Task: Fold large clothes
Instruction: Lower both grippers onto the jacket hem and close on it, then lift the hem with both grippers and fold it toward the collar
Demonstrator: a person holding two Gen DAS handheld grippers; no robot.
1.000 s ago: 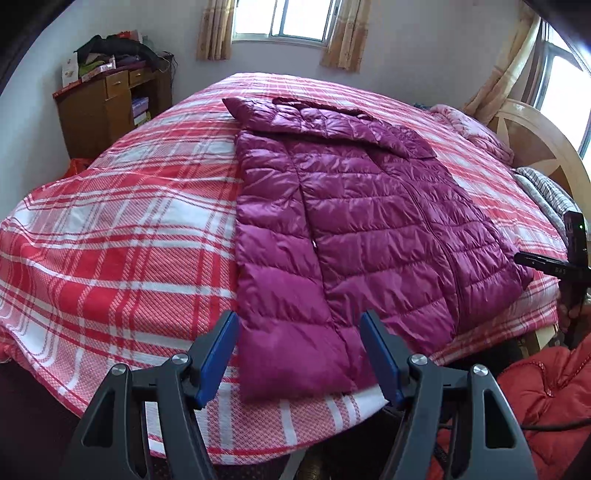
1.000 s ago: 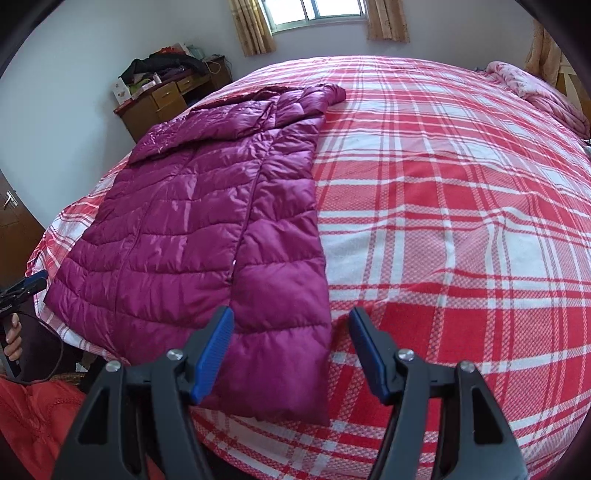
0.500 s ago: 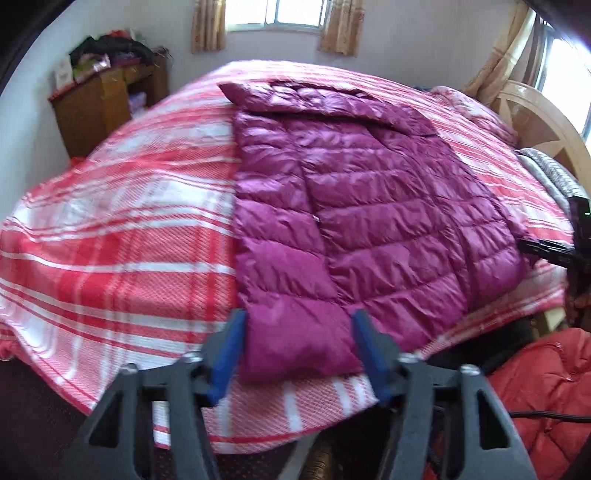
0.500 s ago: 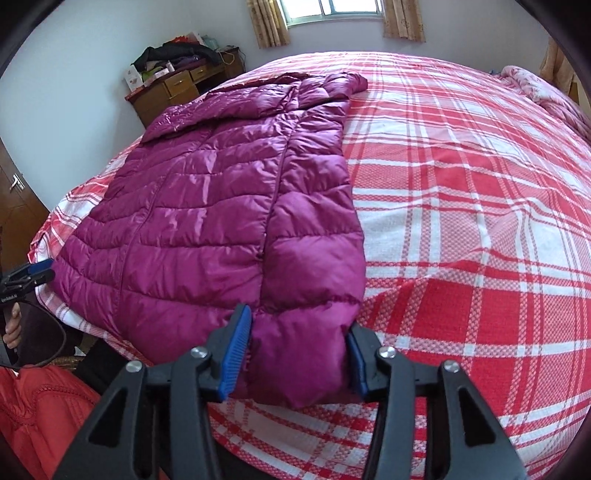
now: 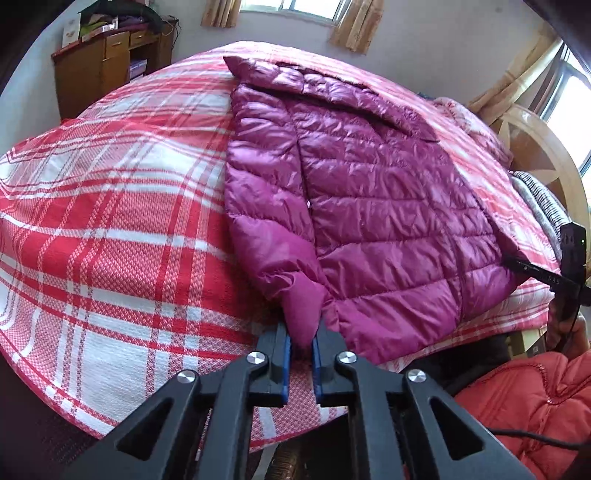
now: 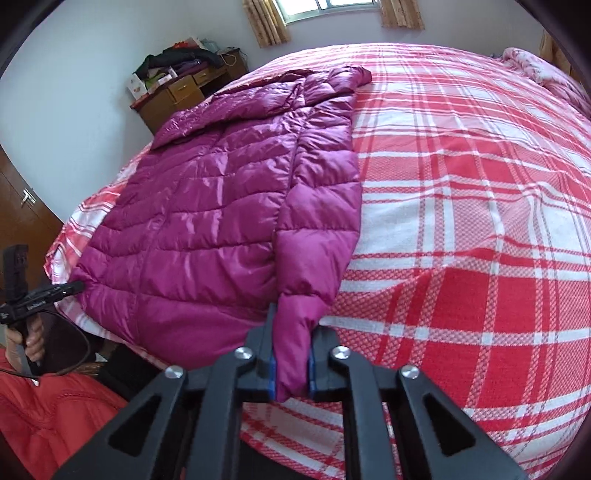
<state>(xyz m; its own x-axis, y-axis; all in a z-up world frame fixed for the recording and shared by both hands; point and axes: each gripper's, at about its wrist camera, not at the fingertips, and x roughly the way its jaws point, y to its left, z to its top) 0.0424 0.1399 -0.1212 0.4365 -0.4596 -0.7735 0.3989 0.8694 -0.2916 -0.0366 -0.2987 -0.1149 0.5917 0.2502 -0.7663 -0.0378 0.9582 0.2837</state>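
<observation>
A glossy magenta quilted puffer jacket (image 5: 369,206) lay flat, its padded channels puffed, on the bed's coarse-woven red-and-white plaid cover (image 5: 110,221). The left black tool (image 5: 301,350) with blue pads had just closed, pinching one soft cuff corner at the bed's near edge. The right tool (image 6: 291,365) had likewise just clamped the bunched end of the other sleeve.

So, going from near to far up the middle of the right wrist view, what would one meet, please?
Right tool, shut on the cuff → purple down jacket lying on the plaid bedspread → wooden desk → curtained window.
</observation>
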